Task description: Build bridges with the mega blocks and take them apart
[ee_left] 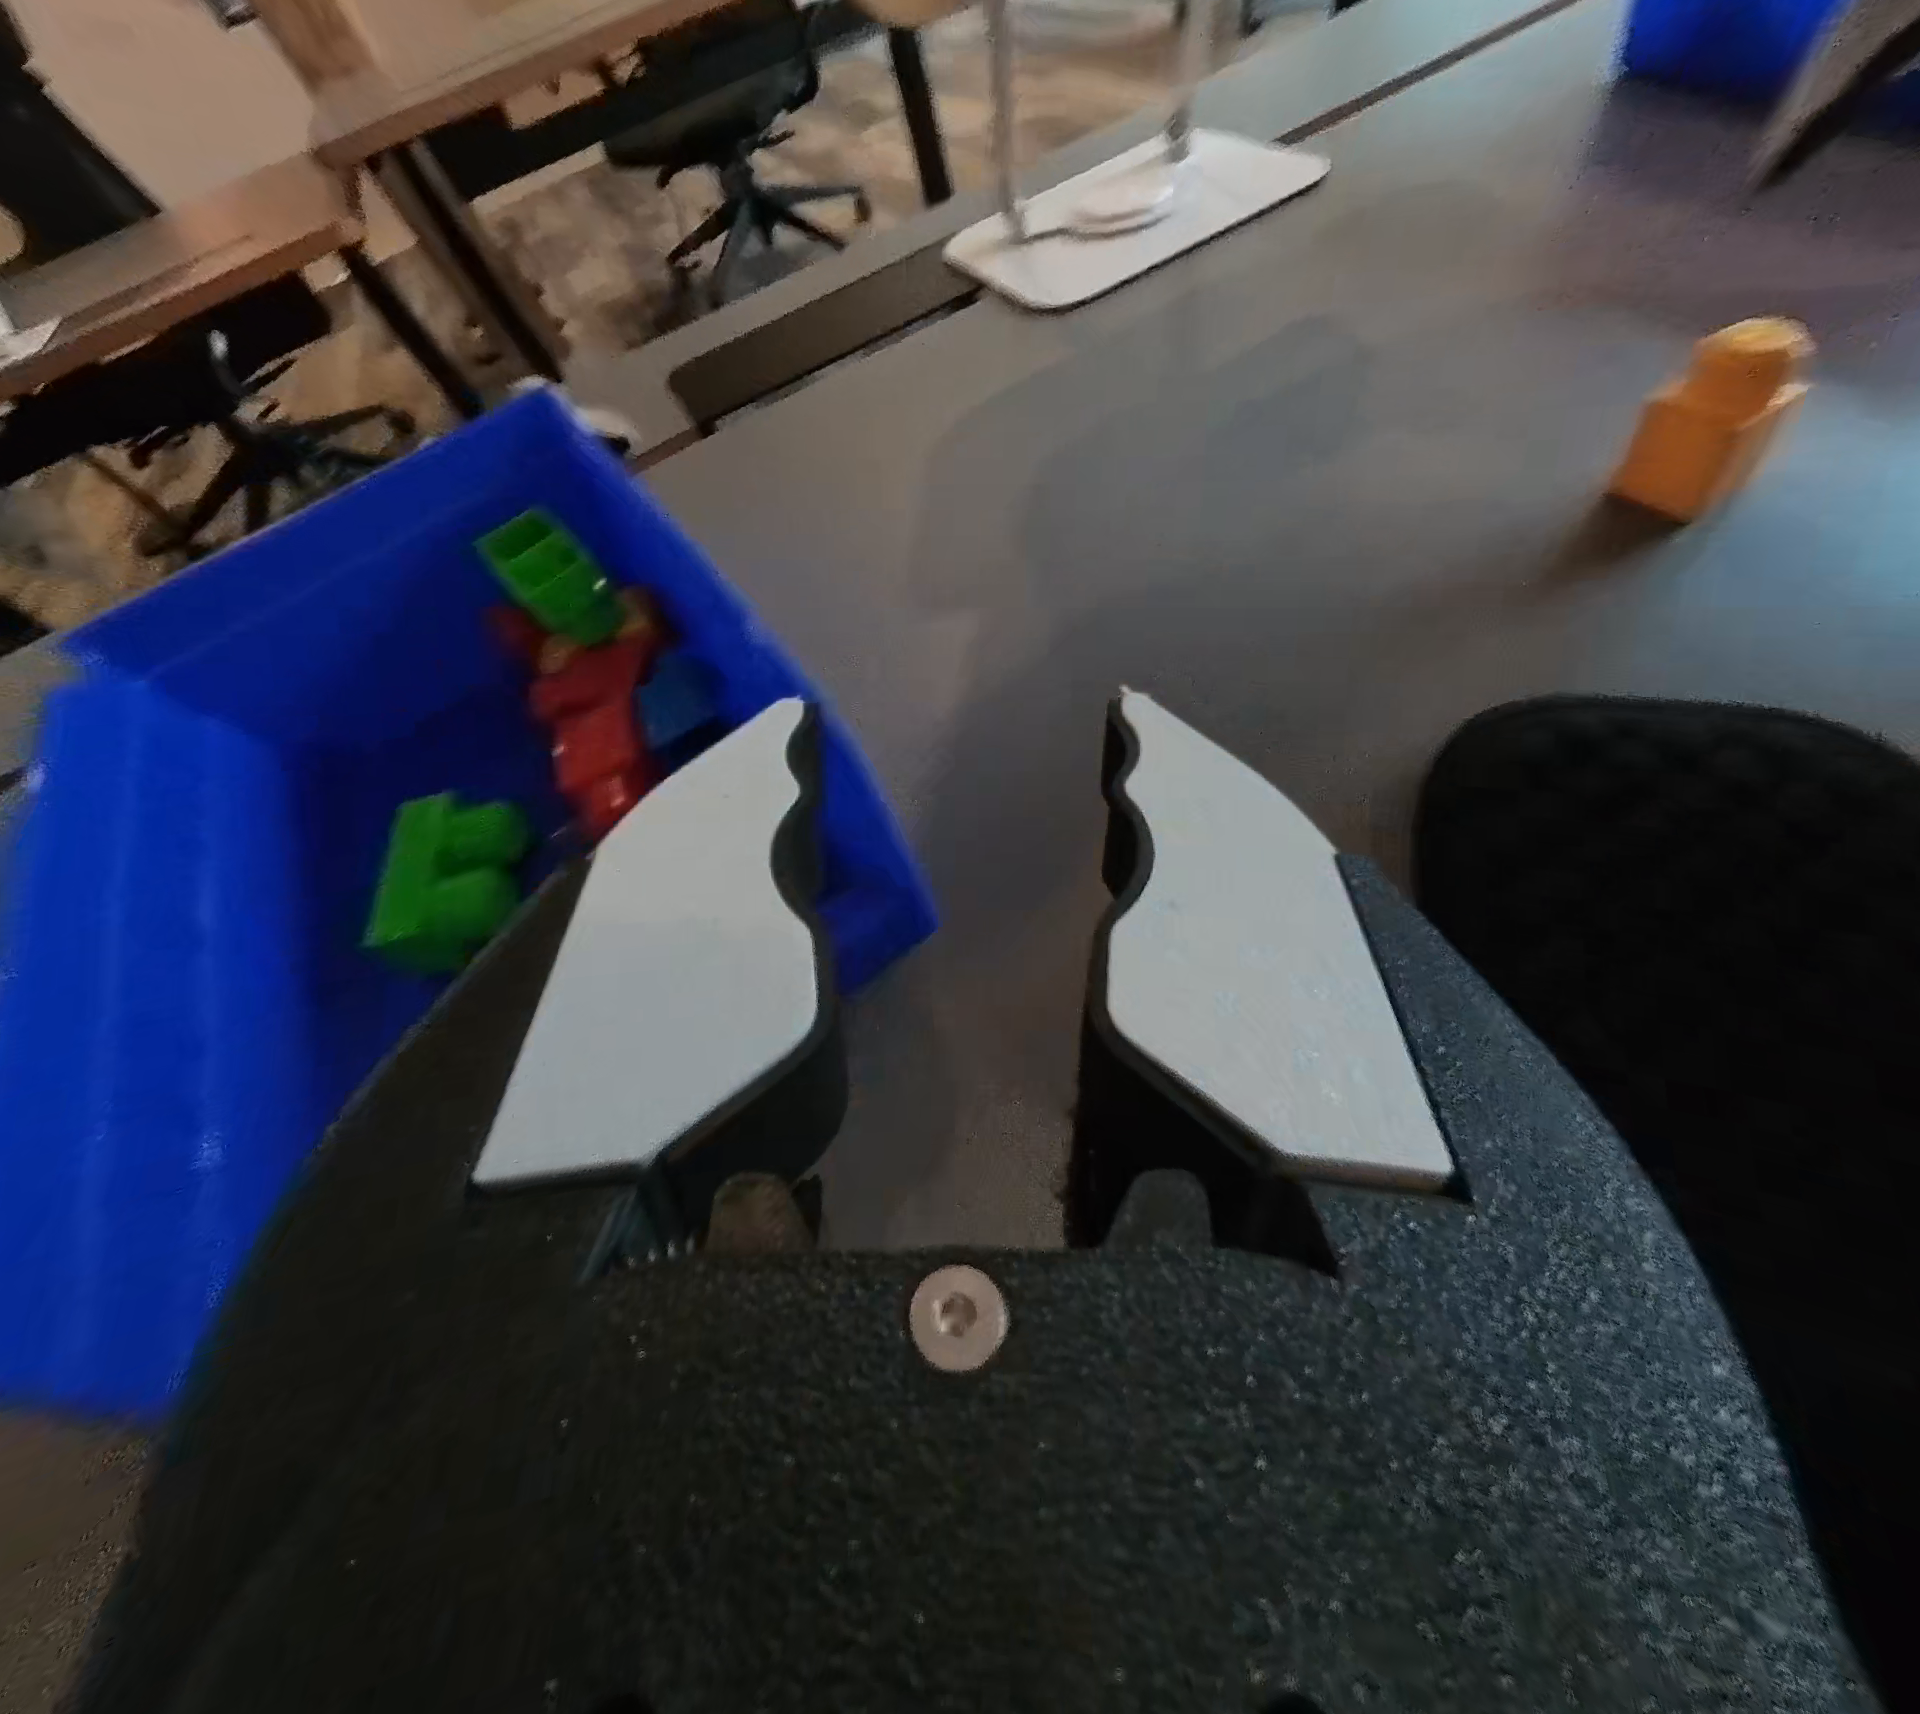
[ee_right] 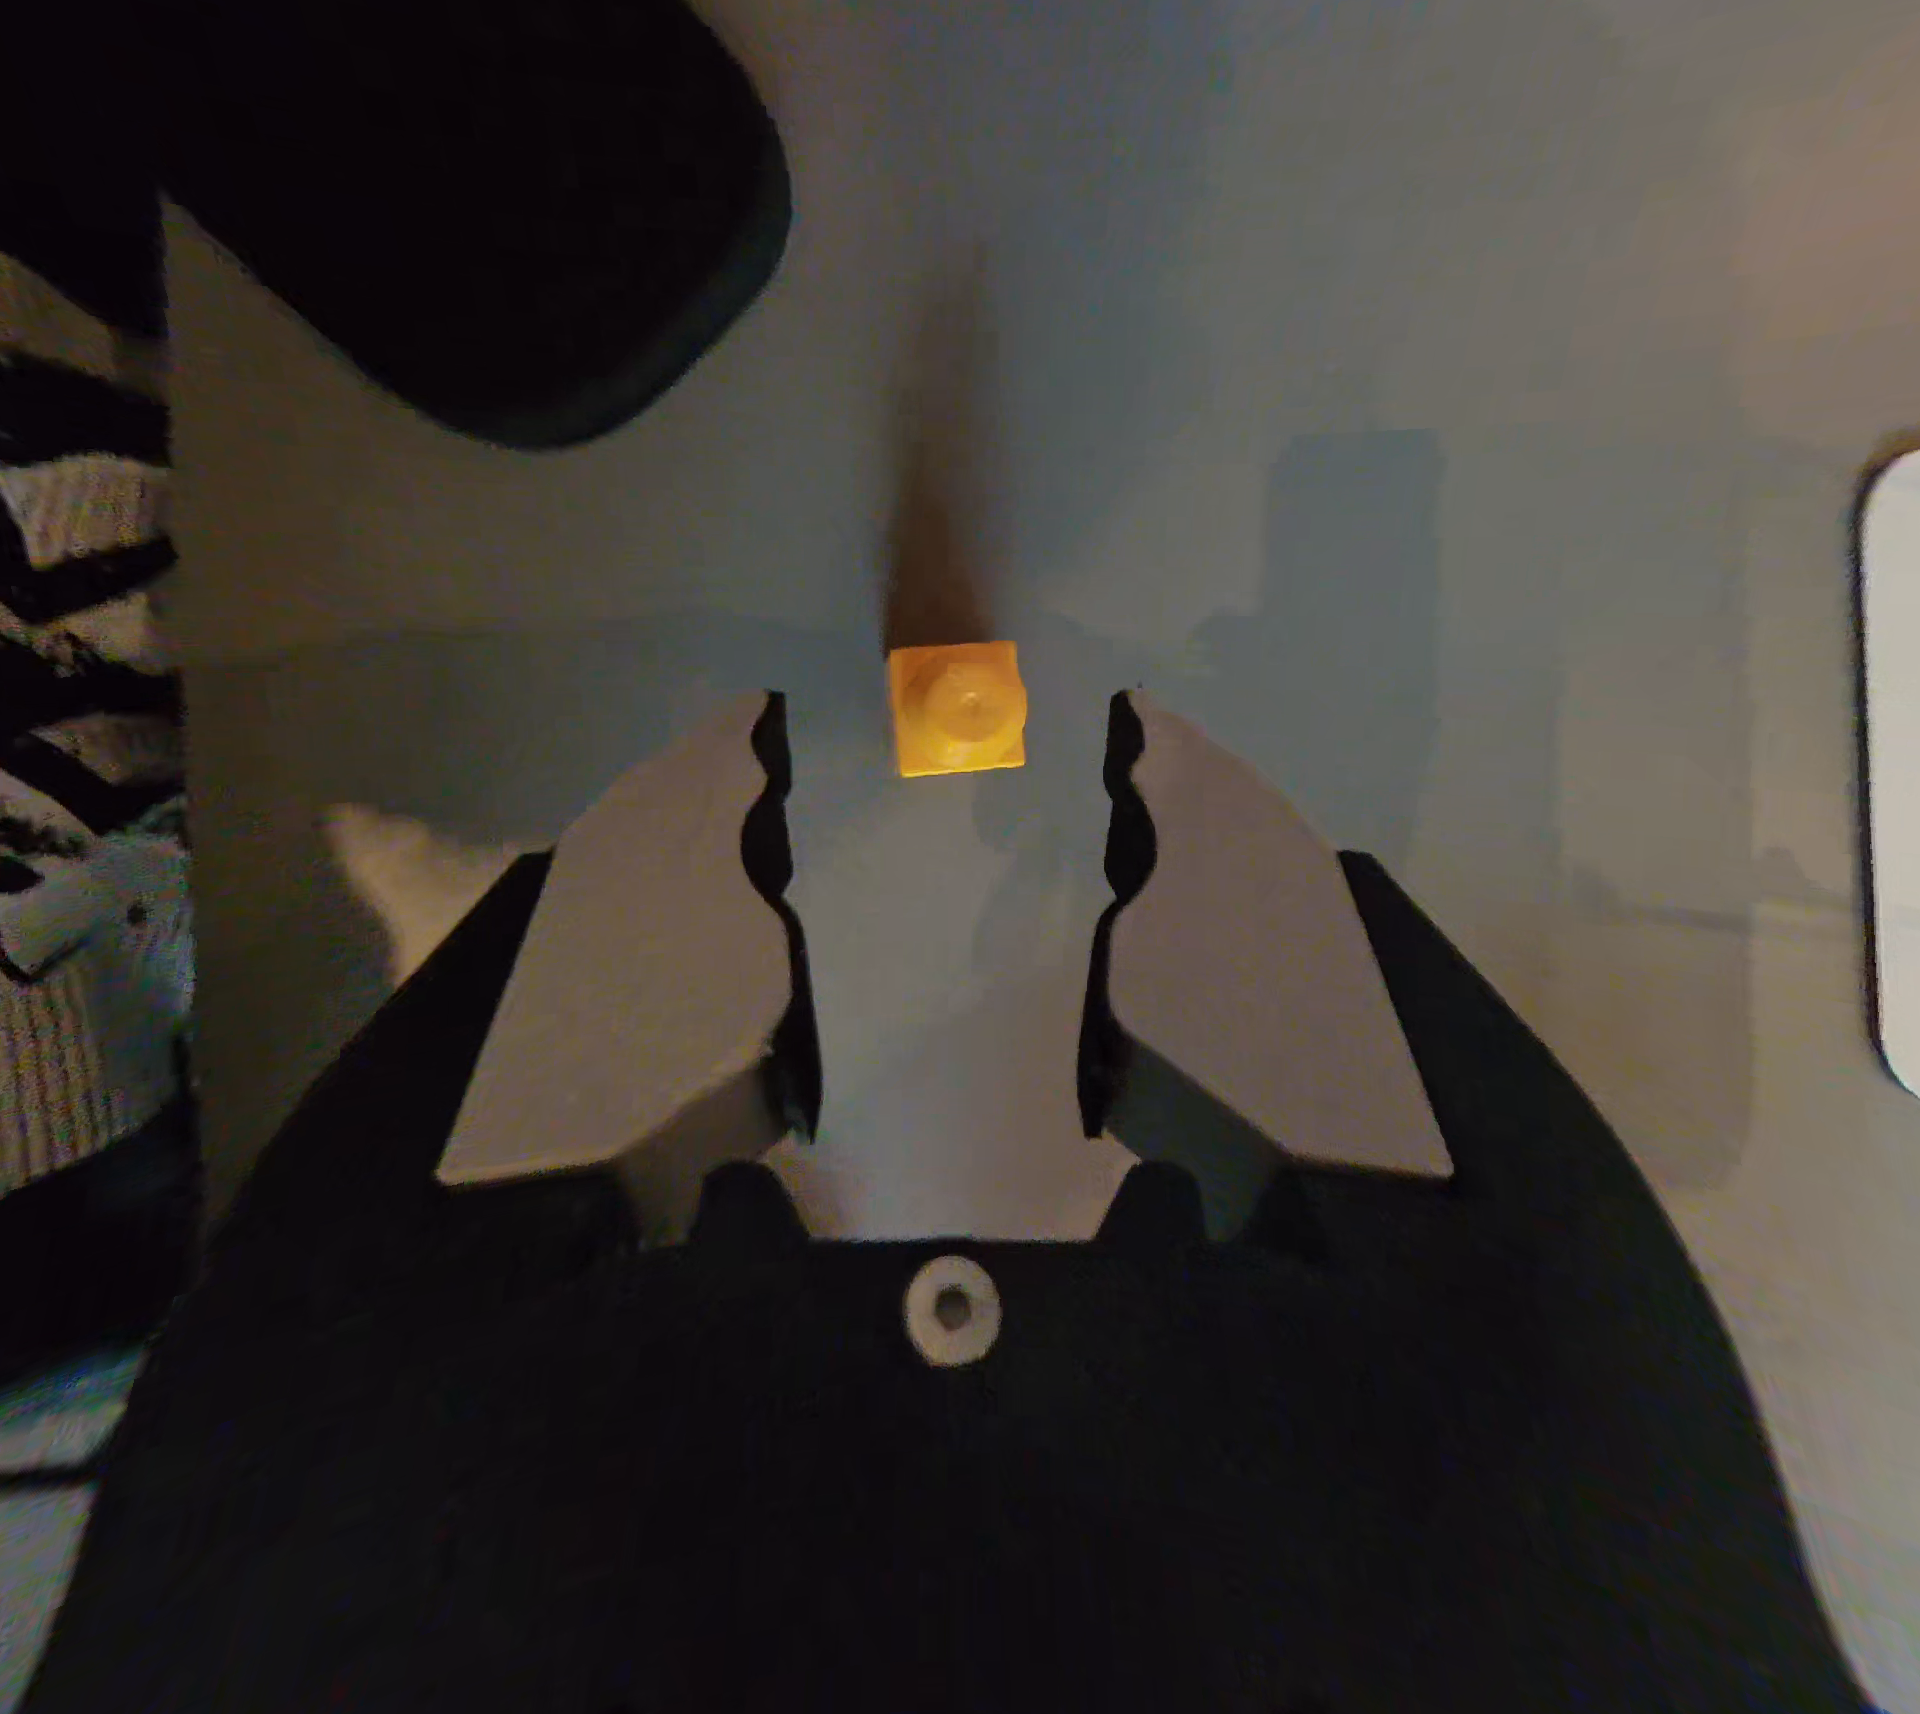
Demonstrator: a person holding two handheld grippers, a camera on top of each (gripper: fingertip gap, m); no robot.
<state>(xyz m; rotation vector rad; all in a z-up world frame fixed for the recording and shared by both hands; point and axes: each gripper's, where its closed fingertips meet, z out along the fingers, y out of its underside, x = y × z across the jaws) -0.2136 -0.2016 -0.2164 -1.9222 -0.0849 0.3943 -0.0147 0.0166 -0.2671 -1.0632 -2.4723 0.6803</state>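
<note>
Two tools released, right tool [ee_right: 956, 698] above orange block [ee_right: 956, 708], left tool [ee_left: 961, 708] beside blue bin [ee_left: 156, 1041], no legible writing

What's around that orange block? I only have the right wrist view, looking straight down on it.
Observer: The left wrist view shows a blue bin at the table's edge, well left of the orange block.
Operator: Anything in it?
Observer: Green blocks and red blocks, loosely piled.
Operator: Left gripper carrying one?
Observer: No. The left gripper is open and empty, beside the bin.
Operator: Mine?
Observer: The right gripper is open too, the block just beyond its tips.
</note>
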